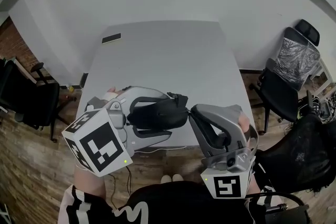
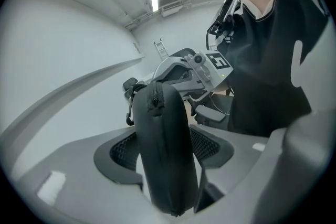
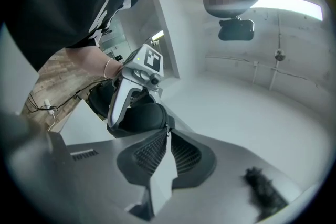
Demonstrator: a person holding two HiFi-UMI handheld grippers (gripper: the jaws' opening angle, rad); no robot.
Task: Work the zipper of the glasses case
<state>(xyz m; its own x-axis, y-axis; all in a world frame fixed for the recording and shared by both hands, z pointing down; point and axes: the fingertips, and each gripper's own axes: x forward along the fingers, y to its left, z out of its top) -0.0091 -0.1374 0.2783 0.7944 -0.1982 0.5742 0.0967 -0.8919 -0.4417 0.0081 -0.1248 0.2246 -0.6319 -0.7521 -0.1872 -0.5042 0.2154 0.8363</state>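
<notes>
The black glasses case (image 1: 156,113) hangs in the air over the table's near edge, lying left to right. My left gripper (image 1: 167,115) is shut on it, one jaw above and one below. In the left gripper view the case (image 2: 165,155) stands between the ribbed pads (image 2: 123,150), its zipper (image 2: 156,98) running over the top. My right gripper (image 1: 191,112) meets the case's right end. In the right gripper view its jaws (image 3: 167,132) are together, pinching the small zipper pull at the edge of the case (image 3: 142,115).
A grey table (image 1: 157,55) lies below, with a small dark flat object (image 1: 111,38) at its far left corner. Office chairs stand at the right (image 1: 291,73) and left (image 1: 26,99) on a wooden floor. The person's torso is close behind both grippers.
</notes>
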